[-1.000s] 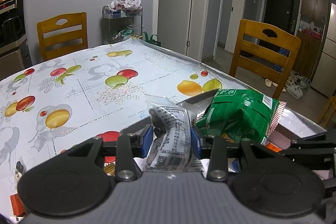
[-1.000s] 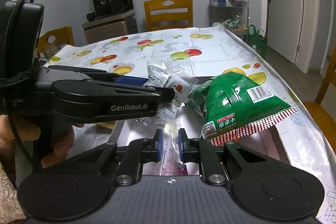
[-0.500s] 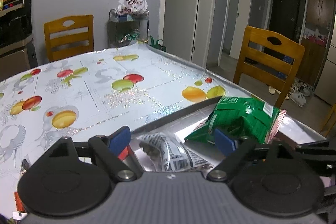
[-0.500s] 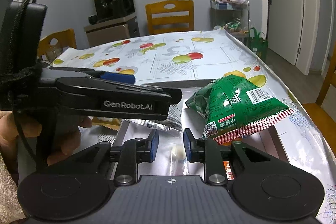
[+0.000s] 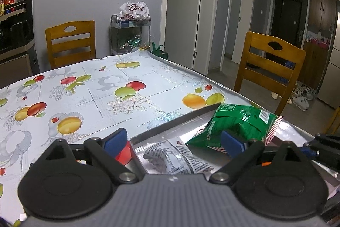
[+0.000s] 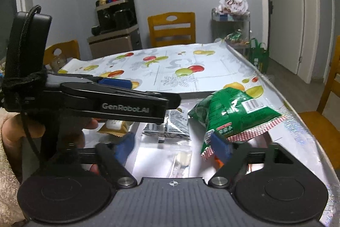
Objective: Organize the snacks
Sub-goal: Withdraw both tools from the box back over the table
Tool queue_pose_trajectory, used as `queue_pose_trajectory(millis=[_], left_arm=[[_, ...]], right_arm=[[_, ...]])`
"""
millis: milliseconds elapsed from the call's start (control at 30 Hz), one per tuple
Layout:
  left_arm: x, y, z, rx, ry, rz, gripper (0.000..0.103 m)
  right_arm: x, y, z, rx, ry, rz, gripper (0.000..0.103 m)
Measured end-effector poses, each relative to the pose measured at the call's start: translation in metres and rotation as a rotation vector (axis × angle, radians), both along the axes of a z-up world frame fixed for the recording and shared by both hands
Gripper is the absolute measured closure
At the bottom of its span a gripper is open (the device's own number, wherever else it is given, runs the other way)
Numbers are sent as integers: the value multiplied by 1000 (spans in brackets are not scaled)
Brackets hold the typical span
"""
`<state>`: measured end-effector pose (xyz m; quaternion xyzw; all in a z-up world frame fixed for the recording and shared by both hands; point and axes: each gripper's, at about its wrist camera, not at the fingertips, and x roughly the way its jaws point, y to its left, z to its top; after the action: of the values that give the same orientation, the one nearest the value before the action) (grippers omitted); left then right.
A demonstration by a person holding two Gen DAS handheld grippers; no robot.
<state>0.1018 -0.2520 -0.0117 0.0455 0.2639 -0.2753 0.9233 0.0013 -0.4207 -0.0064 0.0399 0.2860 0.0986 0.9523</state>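
A shallow silver tray (image 5: 170, 128) lies on the fruit-print tablecloth. A green snack bag (image 5: 238, 122) leans in it; it also shows in the right wrist view (image 6: 231, 114). A clear packet with black print (image 5: 176, 155) lies flat in the tray below my left gripper (image 5: 174, 142), which is open and empty. A small clear packet (image 6: 180, 161) lies in the tray under my right gripper (image 6: 173, 147), which is open and empty. The left gripper's body (image 6: 110, 99) crosses the right wrist view.
A tan snack packet (image 6: 113, 128) lies left of the tray. Wooden chairs (image 5: 269, 65) stand at the right and far side (image 5: 71, 42) of the table. A rack with a snack bag (image 5: 132, 35) stands by the wall. The table edge (image 6: 297, 112) runs close on the right.
Both grippers opened. The left one dropped the printed clear packet into the tray, and the right one released the small clear packet. Both then pulled back slightly.
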Motion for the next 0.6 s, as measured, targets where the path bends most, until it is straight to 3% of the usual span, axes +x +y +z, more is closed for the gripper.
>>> queue_pose_trajectory(millis=[600], left_arm=[[-29, 34, 23, -31, -75, -23, 7]], right_arm=[[-11, 2, 9, 41, 4, -60, 6]])
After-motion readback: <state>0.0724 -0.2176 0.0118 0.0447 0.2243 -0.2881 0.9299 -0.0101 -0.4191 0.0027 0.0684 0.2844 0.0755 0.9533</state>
